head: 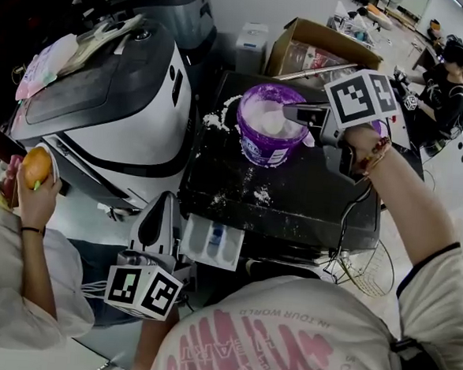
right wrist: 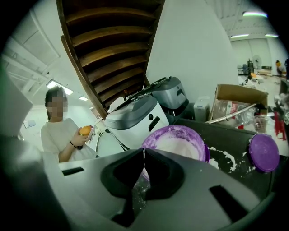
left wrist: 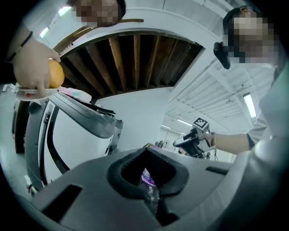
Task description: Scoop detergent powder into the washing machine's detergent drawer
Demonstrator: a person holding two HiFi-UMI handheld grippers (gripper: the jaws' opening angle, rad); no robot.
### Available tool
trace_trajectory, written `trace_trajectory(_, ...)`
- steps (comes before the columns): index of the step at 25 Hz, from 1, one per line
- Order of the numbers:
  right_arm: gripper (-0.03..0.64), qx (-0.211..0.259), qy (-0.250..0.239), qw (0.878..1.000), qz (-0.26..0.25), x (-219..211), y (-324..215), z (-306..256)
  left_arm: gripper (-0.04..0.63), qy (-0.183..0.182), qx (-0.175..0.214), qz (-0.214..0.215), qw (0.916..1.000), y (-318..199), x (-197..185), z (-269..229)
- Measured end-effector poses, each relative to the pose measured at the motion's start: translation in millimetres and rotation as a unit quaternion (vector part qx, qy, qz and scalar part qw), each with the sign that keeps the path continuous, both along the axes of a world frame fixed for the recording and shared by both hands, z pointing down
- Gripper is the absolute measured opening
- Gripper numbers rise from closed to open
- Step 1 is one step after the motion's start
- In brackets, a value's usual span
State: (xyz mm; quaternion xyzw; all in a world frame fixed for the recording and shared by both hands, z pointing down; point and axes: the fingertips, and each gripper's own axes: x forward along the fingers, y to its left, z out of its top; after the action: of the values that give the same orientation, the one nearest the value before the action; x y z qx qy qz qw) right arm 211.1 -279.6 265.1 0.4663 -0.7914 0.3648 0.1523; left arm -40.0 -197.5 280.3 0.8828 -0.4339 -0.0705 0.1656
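Purple detergent tub, lid off and filled with white powder, stands on the black machine top. My right gripper hangs over its rim, jaws pressed together with nothing I can make out between them. Spilled powder dots the top. The white detergent drawer juts from the front edge, with my left gripper just beside it, jaws likewise closed. At left, a bystander's hand holds an orange round object.

The tub was purple; the powder white; the washing machine white with grey; the table black; the fruit orange.
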Motion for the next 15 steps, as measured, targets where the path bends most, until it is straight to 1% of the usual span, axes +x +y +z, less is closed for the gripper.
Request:
trace_trajectory(9, 0.005, 0.018, -0.021, 1.0, -0.005, -17, 22, -19, 0.002, 0.001, 0.004, 0.015, 0.9999, 8, 1, -3)
trace_trajectory(15, 0.005, 0.019, -0.031, 0.999, -0.006, -31, 41, -20, 0.002, 0.003, 0.005, 0.025, 0.9997, 18, -4, -4)
